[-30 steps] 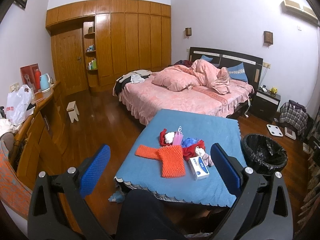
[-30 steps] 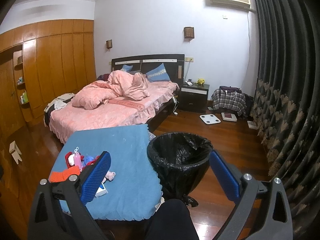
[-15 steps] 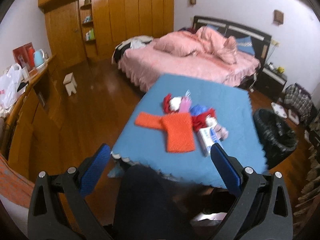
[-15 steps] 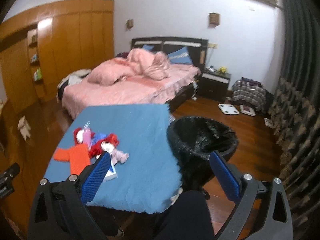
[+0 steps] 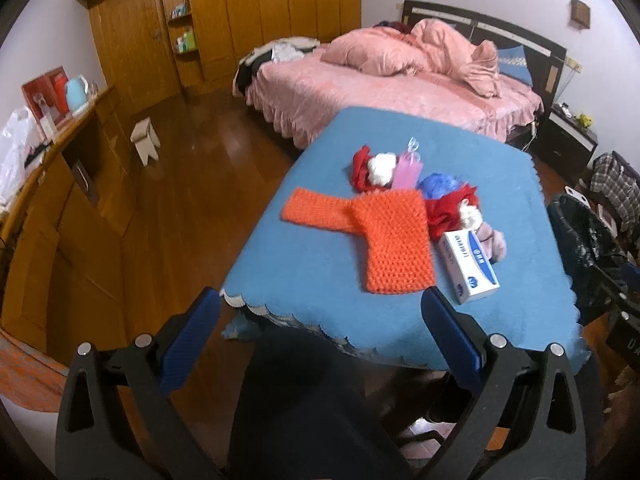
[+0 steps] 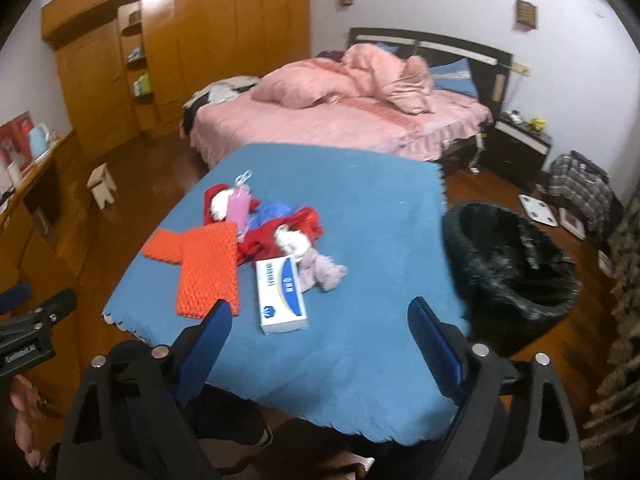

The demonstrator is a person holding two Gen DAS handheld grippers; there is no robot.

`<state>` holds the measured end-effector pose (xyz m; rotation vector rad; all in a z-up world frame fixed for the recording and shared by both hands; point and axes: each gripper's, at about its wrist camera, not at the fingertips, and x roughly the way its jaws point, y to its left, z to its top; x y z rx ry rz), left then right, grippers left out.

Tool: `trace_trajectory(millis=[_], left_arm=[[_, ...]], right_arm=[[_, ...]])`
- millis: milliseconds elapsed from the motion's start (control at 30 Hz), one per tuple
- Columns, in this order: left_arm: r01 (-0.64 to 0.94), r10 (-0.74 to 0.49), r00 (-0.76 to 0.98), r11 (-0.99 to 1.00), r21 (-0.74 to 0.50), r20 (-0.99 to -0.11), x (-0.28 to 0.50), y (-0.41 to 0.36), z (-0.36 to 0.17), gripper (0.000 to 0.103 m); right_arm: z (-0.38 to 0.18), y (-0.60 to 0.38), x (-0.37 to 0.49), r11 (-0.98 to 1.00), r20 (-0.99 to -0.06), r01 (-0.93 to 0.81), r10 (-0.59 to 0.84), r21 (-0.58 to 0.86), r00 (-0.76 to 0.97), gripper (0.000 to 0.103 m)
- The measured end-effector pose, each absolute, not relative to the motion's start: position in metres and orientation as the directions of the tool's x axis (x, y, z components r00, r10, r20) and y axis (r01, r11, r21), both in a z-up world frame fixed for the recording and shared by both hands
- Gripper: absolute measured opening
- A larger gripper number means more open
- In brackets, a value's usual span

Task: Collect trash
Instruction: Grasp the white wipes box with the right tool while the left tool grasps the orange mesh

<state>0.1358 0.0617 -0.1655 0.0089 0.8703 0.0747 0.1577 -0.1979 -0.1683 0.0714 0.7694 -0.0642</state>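
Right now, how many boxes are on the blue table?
1: a white and blue box near the table's front edge, right of the orange knit. The pile could hide more.

Both hand-held grippers have dropped toward the table (image 5: pixel 400 320), tilting downward. The right hand-held gripper (image 6: pixel 320 332) has just been closing slightly, apparently with nothing between its jaws, near the white box (image 6: pixel 282 296).

I see a table (image 6: pixel 360 240) before me with a bed (image 6: pixel 340 128) behind it and a bin (image 6: pixel 516 264) on the floor just to its right. On the table a box (image 6: pixel 282 296) lies nearest, a knit (image 6: pixel 204 264) to its left, and a pile of cloth (image 6: pixel 276 228) just behind both. A wardrobe (image 5: pixel 248 12) stands behind the bed, a counter (image 5: pixel 60 168) along the left.
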Motion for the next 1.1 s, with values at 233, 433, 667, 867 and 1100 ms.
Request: trace_trajectory(millis=[233, 433, 667, 867, 1100], left_arm=[[-0.031, 0.061, 0.653, 0.998, 0.054, -0.755, 0.160, 0.063, -0.195, 0.097], [0.005, 0.036, 0.639, 0.999, 0.050, -0.768, 0.175, 0.061, -0.221, 0.097], [0.007, 0.031, 0.592, 0.999, 0.044, -0.805, 0.195, 0.062, -0.245, 0.097], [0.027, 0.016, 0.565, 0.999, 0.038, -0.825, 0.210, 0.053, -0.259, 0.097], [0.074, -0.009, 0.533, 0.997, 0.036, -0.846, 0.231, 0.032, -0.277, 0.097]], right_arm=[[-0.220, -0.185, 0.194, 0.998, -0.746, 0.037, 0.019, 0.059, 0.665, 0.086], [-0.254, -0.185, 0.218, 0.997, -0.768, 0.031, 0.030, 0.064, 0.640, 0.086], [-0.287, -0.185, 0.240, 0.998, -0.806, 0.025, 0.035, 0.062, 0.591, 0.086], [-0.306, -0.183, 0.253, 0.998, -0.829, 0.021, 0.043, 0.066, 0.558, 0.086], [-0.321, -0.183, 0.267, 0.996, -0.855, -0.006, 0.080, 0.090, 0.512, 0.057]])
